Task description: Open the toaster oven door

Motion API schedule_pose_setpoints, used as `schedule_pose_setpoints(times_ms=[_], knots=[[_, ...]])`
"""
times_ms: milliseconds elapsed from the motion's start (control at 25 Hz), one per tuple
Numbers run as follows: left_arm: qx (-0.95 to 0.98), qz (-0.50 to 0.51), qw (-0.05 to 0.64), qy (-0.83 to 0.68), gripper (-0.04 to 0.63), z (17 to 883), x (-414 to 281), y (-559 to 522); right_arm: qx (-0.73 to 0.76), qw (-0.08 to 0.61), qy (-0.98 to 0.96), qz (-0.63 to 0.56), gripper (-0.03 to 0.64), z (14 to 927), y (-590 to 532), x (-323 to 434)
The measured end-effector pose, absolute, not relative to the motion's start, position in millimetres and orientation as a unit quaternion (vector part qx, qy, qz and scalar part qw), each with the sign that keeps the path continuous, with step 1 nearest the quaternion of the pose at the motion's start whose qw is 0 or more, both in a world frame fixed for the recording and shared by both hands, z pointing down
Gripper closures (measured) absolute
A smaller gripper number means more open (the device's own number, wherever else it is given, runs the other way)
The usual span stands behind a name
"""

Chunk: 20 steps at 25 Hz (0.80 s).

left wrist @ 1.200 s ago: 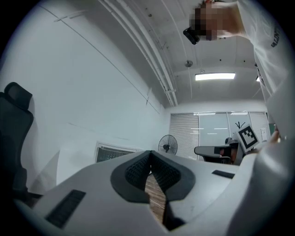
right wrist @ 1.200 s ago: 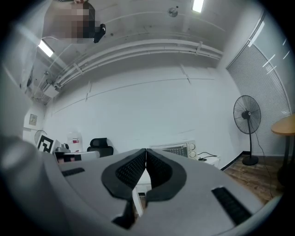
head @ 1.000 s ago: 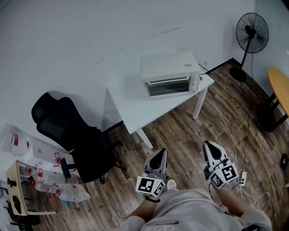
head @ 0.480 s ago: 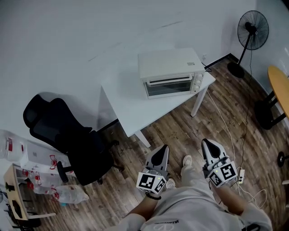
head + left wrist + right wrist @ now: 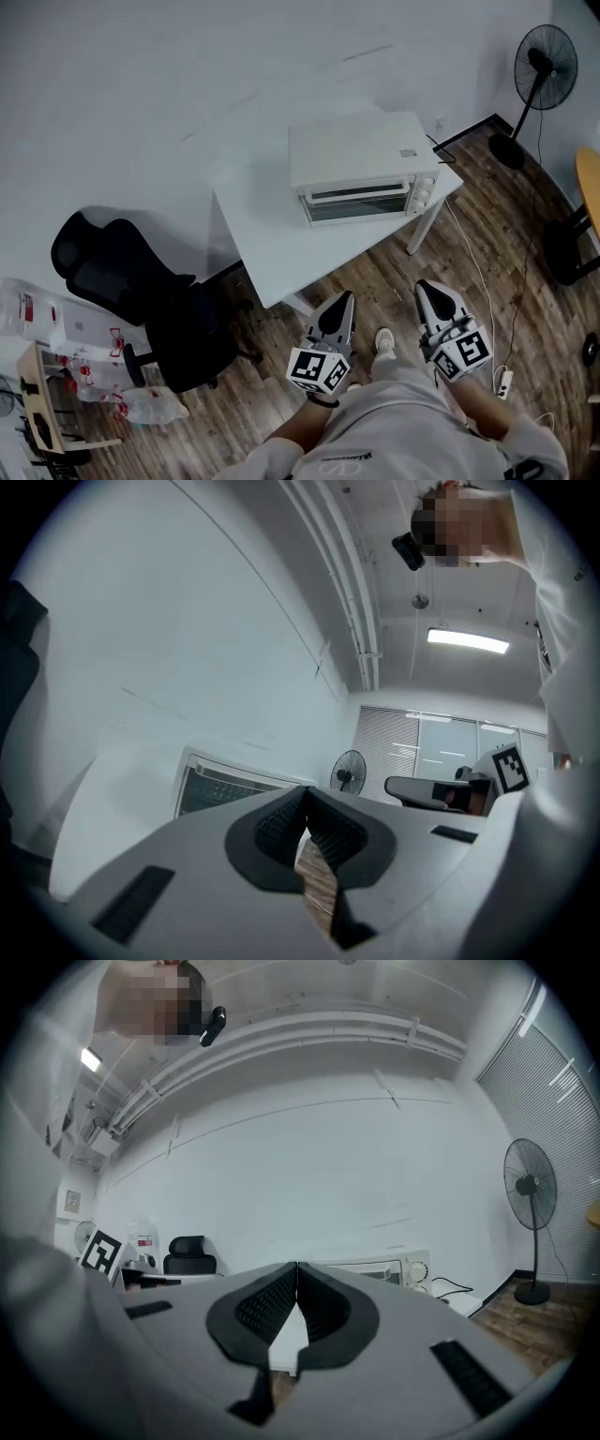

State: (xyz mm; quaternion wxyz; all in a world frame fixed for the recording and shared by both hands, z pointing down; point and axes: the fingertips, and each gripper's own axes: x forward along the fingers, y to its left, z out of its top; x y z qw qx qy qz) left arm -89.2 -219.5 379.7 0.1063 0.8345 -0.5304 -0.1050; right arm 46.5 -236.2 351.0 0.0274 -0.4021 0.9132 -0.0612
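Both left gripper (image 5: 305, 799) and right gripper (image 5: 296, 1274) press fingers together; only head view shows toaster oven (image 5: 361, 150) top.

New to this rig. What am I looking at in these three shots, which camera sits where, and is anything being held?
There is no robot here: a person stands holding a two-jaw gripper in each hand. The wide shot from above comes from a camera on the person's head, looking steeply down. It shows the left gripper and the right gripper over a wooden floor. The other two shots come from cameras riding on each gripper, looking along its own jaws. In both, the jaws are together with nothing between them, so nothing is held. Ahead stands a white table carrying a white toaster oven, whose glass door is closed. A black office chair stands to the left and a standing fan to the far right. Neither gripper touches the oven.
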Motion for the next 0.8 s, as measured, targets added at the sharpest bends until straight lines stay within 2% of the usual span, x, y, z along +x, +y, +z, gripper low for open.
schedule_pose_setpoints(times_ms=[400,800], knots=[[0.800,-0.118,0.183,-0.559,0.588,405,-68,-337,-0.330,0.002,0.940,-0.087,0.600,366,-343,49],[0.727,-0.251,0.320,-0.553,0.588,440,-77,-403,-0.282,-0.021,0.956,-0.077,0.600,379,-410,38]])
